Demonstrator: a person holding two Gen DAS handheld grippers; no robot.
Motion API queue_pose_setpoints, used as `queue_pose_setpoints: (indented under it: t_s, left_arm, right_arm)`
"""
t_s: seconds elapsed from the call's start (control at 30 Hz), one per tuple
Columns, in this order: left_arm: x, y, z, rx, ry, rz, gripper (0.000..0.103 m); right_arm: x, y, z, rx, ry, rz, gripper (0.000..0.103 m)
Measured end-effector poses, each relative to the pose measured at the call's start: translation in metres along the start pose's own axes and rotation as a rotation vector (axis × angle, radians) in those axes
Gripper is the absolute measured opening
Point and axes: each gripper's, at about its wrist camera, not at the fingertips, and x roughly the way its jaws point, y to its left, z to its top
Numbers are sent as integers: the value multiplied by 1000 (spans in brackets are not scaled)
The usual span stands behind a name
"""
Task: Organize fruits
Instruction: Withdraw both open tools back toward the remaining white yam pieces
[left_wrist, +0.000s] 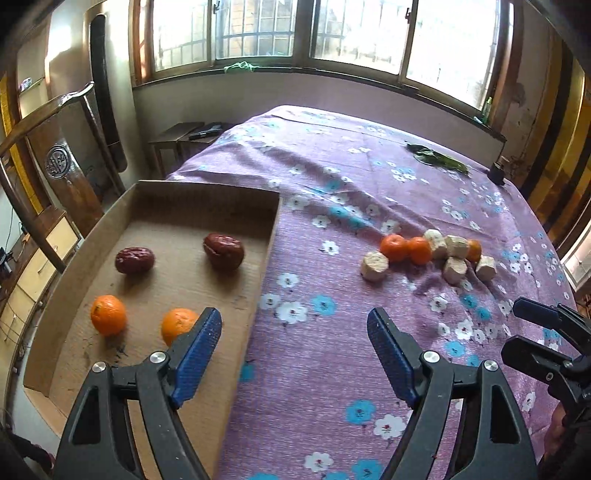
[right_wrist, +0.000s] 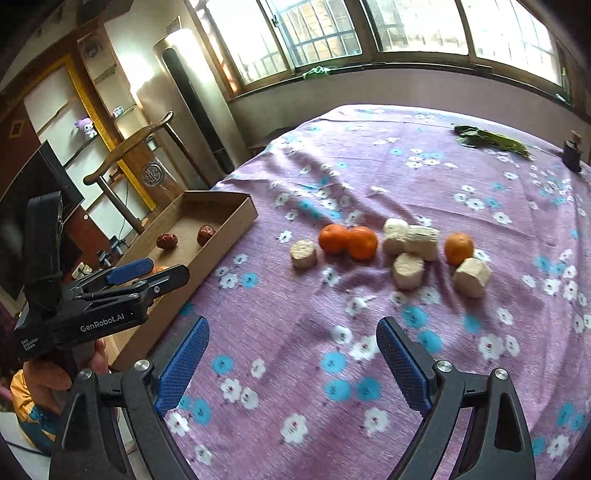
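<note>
Oranges (right_wrist: 349, 242) lie mid-frame on the worktop (right_wrist: 295, 332) ahead of my right tool (right_wrist: 291, 363), nearer than my left tool (left_wrist: 295, 354) by the box (left_wrist: 266, 258); I see both tools released, empty.

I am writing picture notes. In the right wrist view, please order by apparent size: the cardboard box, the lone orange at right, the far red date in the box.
1. Cardboard box, clearly largest.
2. Lone orange.
3. Far red date, smallest; it lies farther from the camera, so its true size is unsure.
</note>
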Motion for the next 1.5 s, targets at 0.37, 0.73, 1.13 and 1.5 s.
queue_pose_setpoints:
  t_s: [0.37,0.73,1.13,1.5]
  left_arm:
    - [18,-60,0,72,48,-76,81]
    - [52,-64,14,81,94,-73,81]
    - [92,-70,28,57,127,-35,80]
    - [114,-74,31,100,128,-16,45]
  right_arm:
    - [-46,-42,-23,5,-54,-123,100]
    - [-27,-70,-21,100,-51,-278,100]
    - [-7,-73,-13,60,-20,-271,100]
    - [1,-86,-7,64,1,-276,100]
